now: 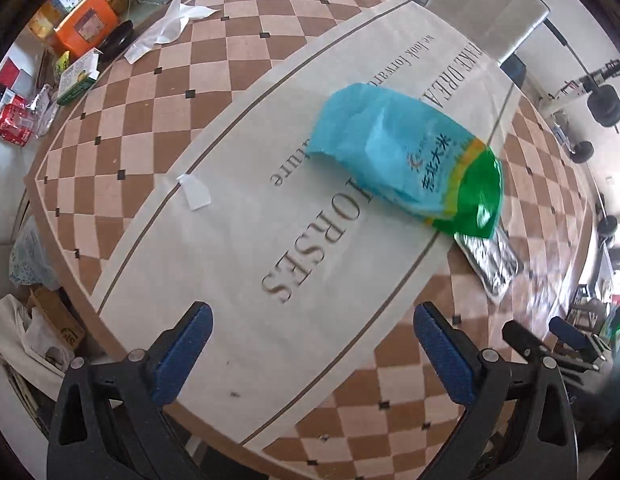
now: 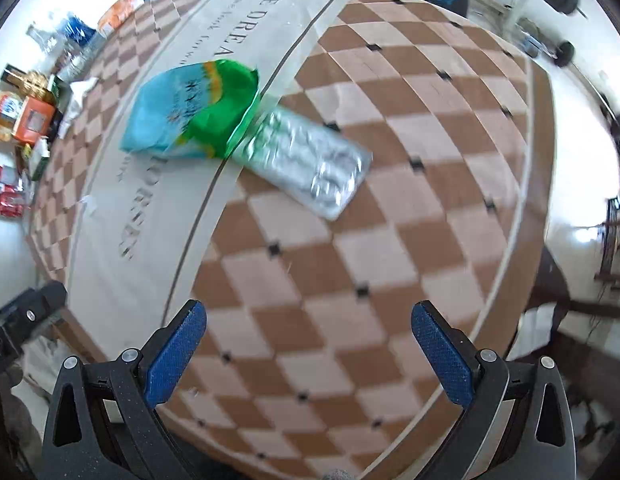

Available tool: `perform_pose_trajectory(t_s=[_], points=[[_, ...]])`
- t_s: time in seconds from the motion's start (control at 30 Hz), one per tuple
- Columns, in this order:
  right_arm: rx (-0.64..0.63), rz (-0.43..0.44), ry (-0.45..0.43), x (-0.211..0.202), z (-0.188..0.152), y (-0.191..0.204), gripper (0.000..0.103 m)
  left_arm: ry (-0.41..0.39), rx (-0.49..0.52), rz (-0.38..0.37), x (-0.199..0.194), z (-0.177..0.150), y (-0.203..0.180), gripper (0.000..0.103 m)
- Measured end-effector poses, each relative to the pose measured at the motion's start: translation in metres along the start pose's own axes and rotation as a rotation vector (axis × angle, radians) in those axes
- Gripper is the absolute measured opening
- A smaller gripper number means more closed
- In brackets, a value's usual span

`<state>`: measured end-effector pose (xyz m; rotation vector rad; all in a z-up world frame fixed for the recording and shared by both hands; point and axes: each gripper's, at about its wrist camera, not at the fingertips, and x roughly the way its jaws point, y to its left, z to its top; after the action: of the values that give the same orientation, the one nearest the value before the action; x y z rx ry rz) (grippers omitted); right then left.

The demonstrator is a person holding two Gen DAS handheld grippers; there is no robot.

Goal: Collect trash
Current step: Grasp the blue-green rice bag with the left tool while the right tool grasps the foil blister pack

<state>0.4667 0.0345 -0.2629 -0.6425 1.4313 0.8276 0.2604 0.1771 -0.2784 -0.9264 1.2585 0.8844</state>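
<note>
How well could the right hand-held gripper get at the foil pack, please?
Probably well: the right hand-held gripper is open, only bare table lies before the foil pack, though the rice bag overlaps its far end.

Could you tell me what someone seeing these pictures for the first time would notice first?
Most likely the bright blue and green bag lying crumpled on the pale lettered strip of the checkered table. Next comes the shiny silver wrapper, its end tucked under the bag's green end. Both the left gripper and right gripper are open and empty.
</note>
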Motion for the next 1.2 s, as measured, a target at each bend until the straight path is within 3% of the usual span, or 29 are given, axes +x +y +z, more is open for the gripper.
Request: perform_pose_trajectory(t_s=[0.1,0.3,0.37,0.5,0.6,0.67,0.7,0.73,0.87,1.2], points=[[-0.076,-0.032,0.047,0.028,0.042,0.003,0.103,0.021,-0.066,-0.041,0.024,0.034,-0.010,0.102],[-0.188,-0.015,0.149,0.075,0.086,0.013,0.103,0.053,-0.138,-0.103,0.061,0.080,-0.018,0.102],[-0.206,-0.025,0.159,0.085,0.094,0.014,0.103,0.064,-0.148,-0.115,0.071,0.089,-0.019,0.092],[-0.225,-0.077,0.156,0.091,0.102,0.017,0.103,0.056,-0.136,-0.140,0.077,0.096,-0.022,0.042],[-0.242,-0.116,0.129,0.089,0.103,0.019,0.097,0.018,-0.063,-0.091,0.068,0.095,-0.031,0.028],[-0.240,-0.115,0.103,0.082,0.105,0.017,0.078,-0.005,-0.033,-0.064,0.060,0.092,-0.033,0.022],[-0.232,-0.113,0.102,0.080,0.105,0.015,0.073,-0.012,-0.029,-0.063,0.057,0.091,-0.033,0.018],[-0.227,-0.111,0.097,0.079,0.107,0.013,0.068,-0.022,-0.026,-0.060,0.052,0.090,-0.032,0.017],[-0.200,-0.106,0.084,0.077,0.111,0.003,0.066,-0.093,0.024,-0.012,0.023,0.088,-0.033,0.014],[-0.059,-0.027,0.019,0.049,0.090,-0.032,0.065,-0.258,0.120,0.075,-0.040,0.070,-0.019,0.008]])
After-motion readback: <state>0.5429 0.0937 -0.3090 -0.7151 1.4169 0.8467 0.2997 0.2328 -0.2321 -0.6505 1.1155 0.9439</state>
